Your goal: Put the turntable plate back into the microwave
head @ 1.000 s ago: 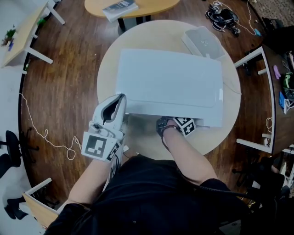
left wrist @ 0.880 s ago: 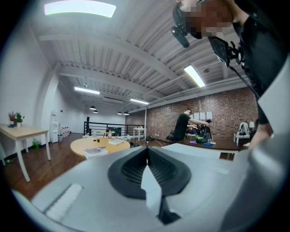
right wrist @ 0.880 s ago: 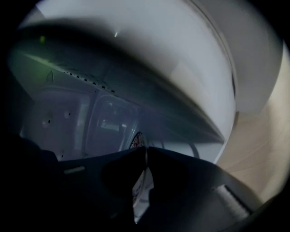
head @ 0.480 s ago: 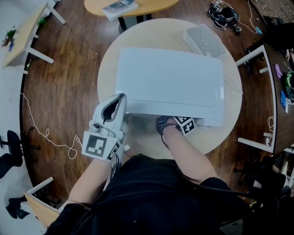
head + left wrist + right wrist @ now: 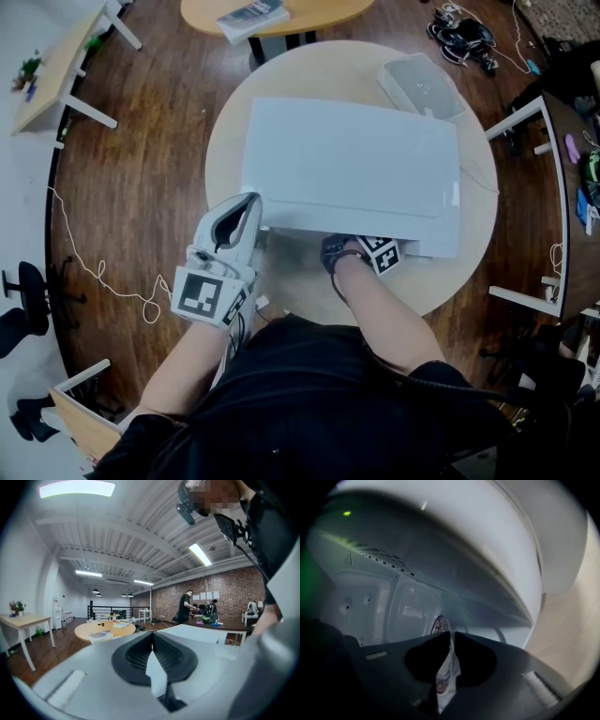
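We have just been loosening the right gripper [image 5: 451,635] jaws' pinch on the patterned white turntable plate [image 5: 443,673] inside the white microwave [image 5: 352,173] (left gripper [image 5: 152,641] pressed together, empty); released off-centre, it could tilt

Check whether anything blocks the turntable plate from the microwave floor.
Nothing visible does: the turntable plate is already inside the microwave, its rim between the right hand-held gripper's jaws, which have just been opening.
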Demonstrator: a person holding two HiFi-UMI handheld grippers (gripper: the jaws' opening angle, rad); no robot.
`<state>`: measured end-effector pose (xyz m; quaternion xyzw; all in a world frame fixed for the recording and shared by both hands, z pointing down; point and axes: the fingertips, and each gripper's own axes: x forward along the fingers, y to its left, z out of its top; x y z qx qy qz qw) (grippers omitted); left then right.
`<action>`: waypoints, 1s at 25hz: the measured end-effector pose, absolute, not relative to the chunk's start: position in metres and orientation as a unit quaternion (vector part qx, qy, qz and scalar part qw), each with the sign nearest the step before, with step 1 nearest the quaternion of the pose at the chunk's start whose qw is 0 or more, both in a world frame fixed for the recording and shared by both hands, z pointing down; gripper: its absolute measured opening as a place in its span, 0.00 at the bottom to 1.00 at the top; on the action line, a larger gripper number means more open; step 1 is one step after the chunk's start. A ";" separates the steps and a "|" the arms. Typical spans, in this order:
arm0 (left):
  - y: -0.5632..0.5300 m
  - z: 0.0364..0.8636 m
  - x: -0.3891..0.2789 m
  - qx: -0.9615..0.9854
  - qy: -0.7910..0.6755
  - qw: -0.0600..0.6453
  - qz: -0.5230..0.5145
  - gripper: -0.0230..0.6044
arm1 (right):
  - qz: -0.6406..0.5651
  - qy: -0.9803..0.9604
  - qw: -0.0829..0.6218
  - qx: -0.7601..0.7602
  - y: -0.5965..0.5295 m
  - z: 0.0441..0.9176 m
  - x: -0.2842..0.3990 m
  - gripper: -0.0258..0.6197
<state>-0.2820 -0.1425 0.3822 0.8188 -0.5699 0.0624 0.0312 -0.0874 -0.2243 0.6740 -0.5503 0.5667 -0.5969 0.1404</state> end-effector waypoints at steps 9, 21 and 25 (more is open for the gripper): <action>-0.135 0.377 -0.278 0.818 -0.571 0.022 0.064 0.04 | -0.584 0.586 0.138 -0.544 -0.226 0.662 -0.085 0.22; -0.123 0.372 -0.272 0.816 -0.575 0.014 0.060 0.04 | -0.565 0.613 0.123 -0.539 -0.208 0.651 -0.076 0.23; -0.122 0.370 -0.271 0.816 -0.575 0.013 0.054 0.04 | -0.543 0.645 0.100 -0.529 -0.197 0.639 -0.077 0.23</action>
